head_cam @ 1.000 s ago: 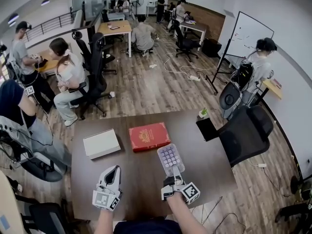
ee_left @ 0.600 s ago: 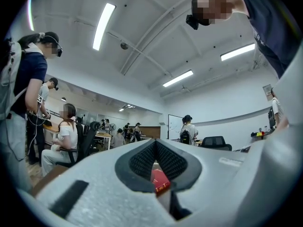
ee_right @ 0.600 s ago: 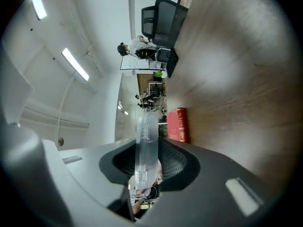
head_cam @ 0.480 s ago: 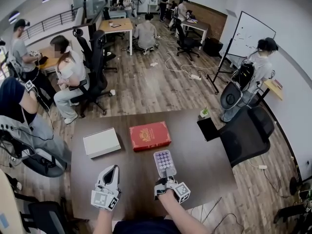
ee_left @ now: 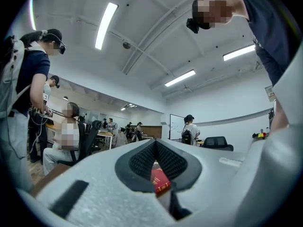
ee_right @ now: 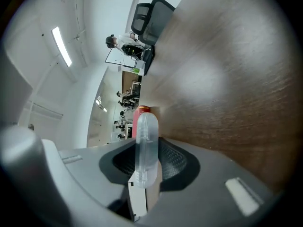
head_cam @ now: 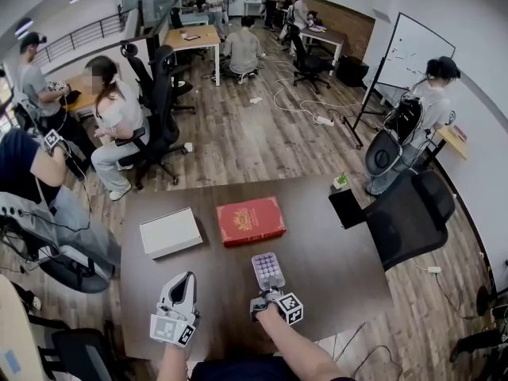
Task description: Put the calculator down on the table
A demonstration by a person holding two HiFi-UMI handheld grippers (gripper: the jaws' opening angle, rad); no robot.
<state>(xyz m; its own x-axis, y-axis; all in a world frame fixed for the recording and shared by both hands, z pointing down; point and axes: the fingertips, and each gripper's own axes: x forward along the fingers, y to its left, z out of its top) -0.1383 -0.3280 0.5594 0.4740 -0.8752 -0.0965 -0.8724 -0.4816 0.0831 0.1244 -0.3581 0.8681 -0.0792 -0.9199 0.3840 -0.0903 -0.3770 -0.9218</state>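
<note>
On the brown wooden counter (head_cam: 341, 268), head view: a red hardcover book (head_cam: 251, 220) lies near the far middle and a white flat box (head_cam: 171, 232) lies left of it, the two apart. Right tool (head_cam: 267, 291) near the front edge, clamped on the near end of a translucent grey calculator with pale round keys (head_cam: 268, 270). Calculator sits key side up, low over the bare counter in front of the book; contact with the surface can't be told. Left tool (head_cam: 185, 280) to the left, jaws together, empty.

Left gripper view: left tool (ee_left: 158, 162) pads meet with nothing held; red book (ee_left: 160, 179) shows beyond them.

Right gripper view: right tool (ee_right: 147, 163) pads press both sides of the calculator (ee_right: 146, 141), seen edge-on. Counter (ee_right: 227, 89) fills the right side, red book (ee_right: 142, 110) past the calculator tip.
</note>
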